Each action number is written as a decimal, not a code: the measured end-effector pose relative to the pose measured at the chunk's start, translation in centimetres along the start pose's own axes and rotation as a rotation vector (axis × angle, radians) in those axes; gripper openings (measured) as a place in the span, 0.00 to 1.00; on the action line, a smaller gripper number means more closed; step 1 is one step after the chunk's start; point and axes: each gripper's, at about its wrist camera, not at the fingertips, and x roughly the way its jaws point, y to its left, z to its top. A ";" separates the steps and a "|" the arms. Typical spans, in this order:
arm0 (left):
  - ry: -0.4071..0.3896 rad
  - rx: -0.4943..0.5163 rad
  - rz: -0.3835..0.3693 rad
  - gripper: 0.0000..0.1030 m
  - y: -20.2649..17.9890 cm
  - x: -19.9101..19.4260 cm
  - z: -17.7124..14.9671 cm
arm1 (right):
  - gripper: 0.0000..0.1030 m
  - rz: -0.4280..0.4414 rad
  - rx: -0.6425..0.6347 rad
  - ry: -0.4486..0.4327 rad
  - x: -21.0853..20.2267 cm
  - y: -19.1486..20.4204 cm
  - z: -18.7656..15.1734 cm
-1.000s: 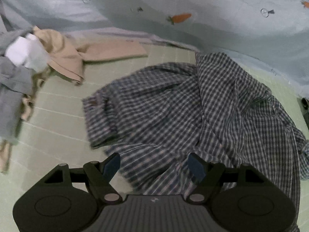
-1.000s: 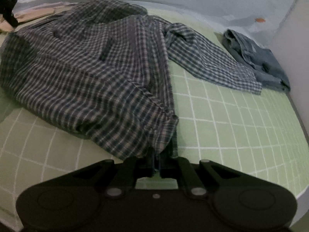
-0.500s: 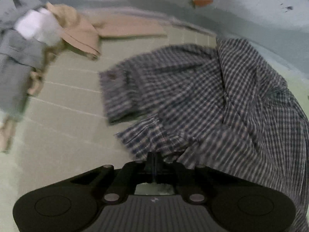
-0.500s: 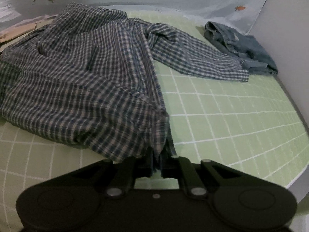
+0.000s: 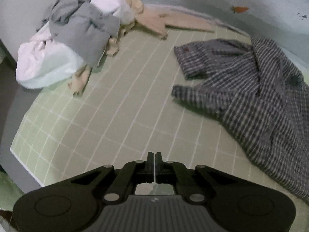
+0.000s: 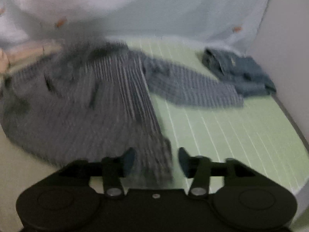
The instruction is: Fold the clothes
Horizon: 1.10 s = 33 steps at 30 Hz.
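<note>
A dark blue-and-white checked shirt point(image 5: 256, 100) lies crumpled on the green gridded mat point(image 5: 123, 116), at the right of the left wrist view. My left gripper point(image 5: 154, 156) is shut and empty over bare mat, to the left of the shirt. In the blurred right wrist view the shirt point(image 6: 100, 104) spreads across the left and middle, one sleeve reaching right. My right gripper point(image 6: 156, 158) is open with the shirt's near edge lying between its fingers.
A pile of grey, white and beige clothes point(image 5: 77, 32) lies at the mat's far left. Folded blue jeans point(image 6: 239, 73) lie at the far right by a wall. A pale blue sheet with carrot prints point(image 6: 154, 13) hangs behind. The mat's front-left edge point(image 5: 25, 164) is near.
My left gripper shut, then came away from the shirt and swung left over bare mat. My right gripper, shut on the shirt's edge before, has opened and let it go.
</note>
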 end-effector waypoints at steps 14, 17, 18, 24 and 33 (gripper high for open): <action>-0.080 0.071 -0.081 0.12 -4.1 -3.3 -0.8 | 0.49 0.278 0.211 0.250 12.4 7.9 6.8; -0.087 0.075 -0.078 0.13 -4.1 -3.5 -1.0 | 0.49 0.289 0.175 0.302 10.6 8.6 4.5; -0.088 0.073 -0.076 0.14 -4.0 -3.5 -1.0 | 0.49 0.302 0.154 0.315 9.7 8.7 3.7; -0.066 0.041 -0.070 0.19 -3.3 -2.8 -0.7 | 0.49 0.373 0.057 0.367 4.8 8.8 -1.0; -0.068 0.026 -0.105 0.60 -3.3 -0.8 2.6 | 0.81 0.198 0.130 0.131 2.0 6.1 1.7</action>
